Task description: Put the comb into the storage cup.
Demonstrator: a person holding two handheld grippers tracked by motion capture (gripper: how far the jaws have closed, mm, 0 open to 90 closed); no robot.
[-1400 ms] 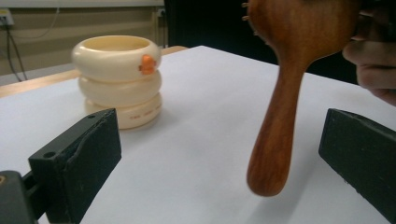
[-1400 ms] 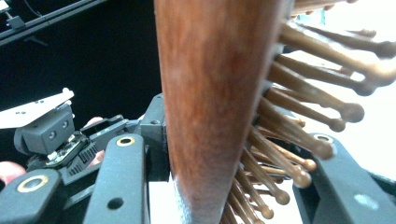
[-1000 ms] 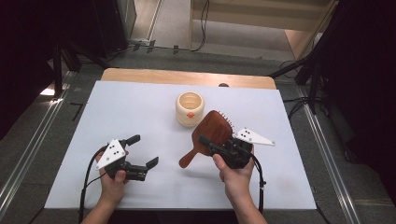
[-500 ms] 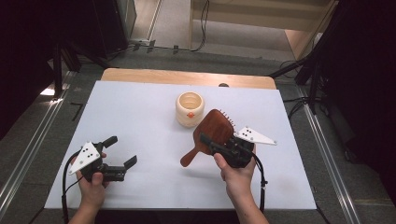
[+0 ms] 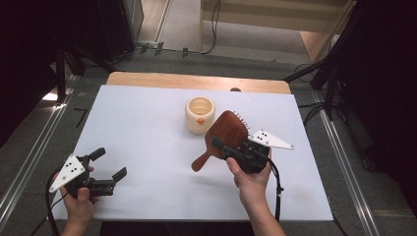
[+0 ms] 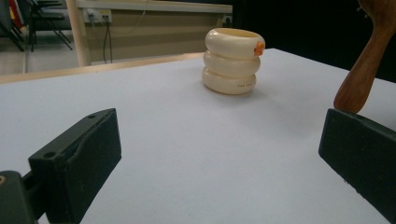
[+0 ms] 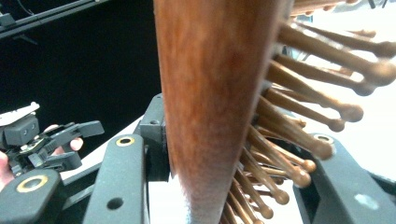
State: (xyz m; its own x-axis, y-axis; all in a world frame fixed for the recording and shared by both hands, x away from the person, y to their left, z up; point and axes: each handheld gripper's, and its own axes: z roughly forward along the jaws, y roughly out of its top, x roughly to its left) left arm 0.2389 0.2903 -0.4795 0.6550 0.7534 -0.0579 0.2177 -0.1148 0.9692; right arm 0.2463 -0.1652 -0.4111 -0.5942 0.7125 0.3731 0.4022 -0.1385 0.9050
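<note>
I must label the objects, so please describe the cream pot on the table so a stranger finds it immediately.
On the white table, look near the far middle. The cream pot stands upright beside the wooden hairbrush: three stacked rounded rings, open top, small orange mark on its side.

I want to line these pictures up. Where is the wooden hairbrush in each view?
High view: wooden hairbrush right of centre, clamped in the right tool, beside the cream pot.
Left gripper view: only its handle, top right corner.
Right gripper view: fills the centre, bristles pointing right.
Shared landmark: the white table, also in the left gripper view.
</note>
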